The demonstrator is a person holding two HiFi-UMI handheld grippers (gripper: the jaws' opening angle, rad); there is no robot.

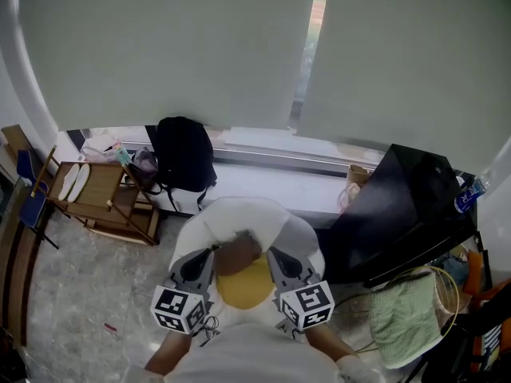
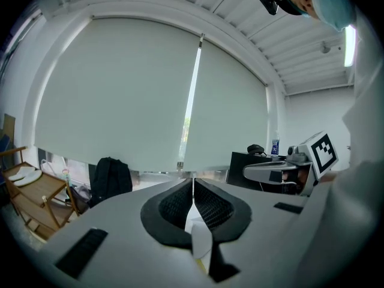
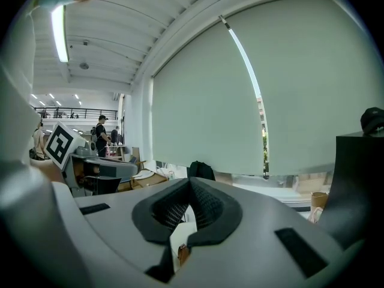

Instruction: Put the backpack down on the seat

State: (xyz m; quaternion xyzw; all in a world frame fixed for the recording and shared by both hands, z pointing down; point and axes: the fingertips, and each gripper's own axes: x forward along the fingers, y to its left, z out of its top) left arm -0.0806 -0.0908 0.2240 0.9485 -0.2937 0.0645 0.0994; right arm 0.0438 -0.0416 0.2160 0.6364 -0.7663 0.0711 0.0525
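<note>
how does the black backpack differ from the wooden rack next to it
The backpack is black; the wooden rack is light brown with an open frame. The backpack stands on the white ledge; the rack stands on the floor. Both are in the left of the head view.

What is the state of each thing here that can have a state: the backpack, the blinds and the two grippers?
Black fabric backpack: upright on the white window bench, held by nothing.
Pale roller blinds: lowered, narrow gap between them.
Left gripper: jaws shut, nothing between them.
Right gripper: jaws shut, nothing between them.
</note>
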